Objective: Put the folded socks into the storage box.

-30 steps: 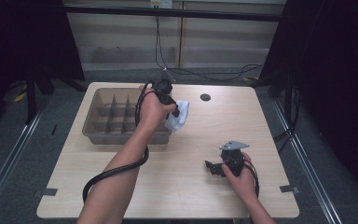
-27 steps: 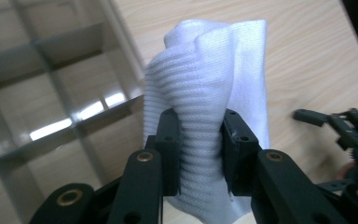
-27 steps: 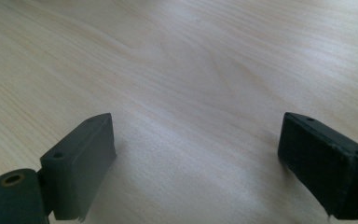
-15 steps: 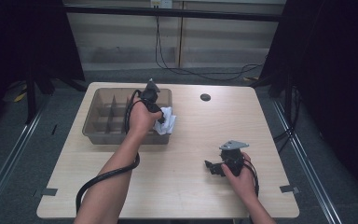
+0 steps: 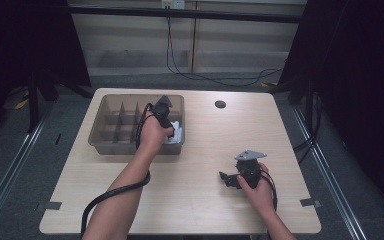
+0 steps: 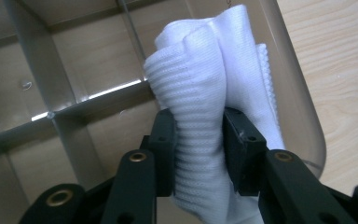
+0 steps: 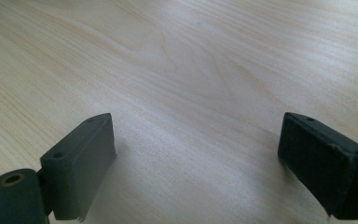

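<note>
Two grippers in high view: left gripper down in near right compartment of divided tray, right gripper resting on counter, well apart from tray. White ribbed cloth bunched between left jaws, pads touching both sides; jaws just been opening, cloth not yet free. Left gripper view: cloth against clear tray wall, dividers alongside. Right gripper view: jaws wide apart over bare wood, nothing between. High view alone: small dark disc near far edge.
</note>
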A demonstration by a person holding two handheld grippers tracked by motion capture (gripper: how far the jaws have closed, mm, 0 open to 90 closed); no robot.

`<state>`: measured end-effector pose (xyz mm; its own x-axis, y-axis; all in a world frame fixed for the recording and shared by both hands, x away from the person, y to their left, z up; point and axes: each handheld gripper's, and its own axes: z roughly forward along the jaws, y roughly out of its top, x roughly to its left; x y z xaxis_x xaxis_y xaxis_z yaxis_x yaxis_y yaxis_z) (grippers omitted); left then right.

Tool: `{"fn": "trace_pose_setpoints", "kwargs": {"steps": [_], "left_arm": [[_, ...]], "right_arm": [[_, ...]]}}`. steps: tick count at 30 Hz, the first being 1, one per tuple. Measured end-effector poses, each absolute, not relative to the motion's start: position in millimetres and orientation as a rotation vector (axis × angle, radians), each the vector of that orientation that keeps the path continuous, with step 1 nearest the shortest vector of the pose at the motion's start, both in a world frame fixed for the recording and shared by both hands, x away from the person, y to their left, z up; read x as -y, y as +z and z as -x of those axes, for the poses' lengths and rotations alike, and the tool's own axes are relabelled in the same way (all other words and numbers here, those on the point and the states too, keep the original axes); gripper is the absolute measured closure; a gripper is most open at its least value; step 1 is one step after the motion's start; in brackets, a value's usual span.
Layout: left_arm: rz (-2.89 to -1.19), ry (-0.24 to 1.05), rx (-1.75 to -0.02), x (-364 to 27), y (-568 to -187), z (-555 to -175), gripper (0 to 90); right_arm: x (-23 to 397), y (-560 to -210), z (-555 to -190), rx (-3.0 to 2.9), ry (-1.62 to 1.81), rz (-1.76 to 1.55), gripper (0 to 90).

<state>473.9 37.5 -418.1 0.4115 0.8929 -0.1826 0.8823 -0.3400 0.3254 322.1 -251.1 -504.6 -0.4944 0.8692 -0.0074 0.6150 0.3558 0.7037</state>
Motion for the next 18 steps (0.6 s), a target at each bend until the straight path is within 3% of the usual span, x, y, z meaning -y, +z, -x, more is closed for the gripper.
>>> {"fn": "trace_pose_setpoints", "kwargs": {"steps": [8, 18], "left_arm": [[-2.313, 0.080, -1.499, -38, -415, -474, 56.1], [-2.292, 0.074, -1.482, -38, -401, -475, 52.9]], "right_arm": [[251, -504, -322, -2.245, 0.917, -1.301, 10.5], [251, -505, -323, -2.247, 0.919, -1.296, 10.5]]}}
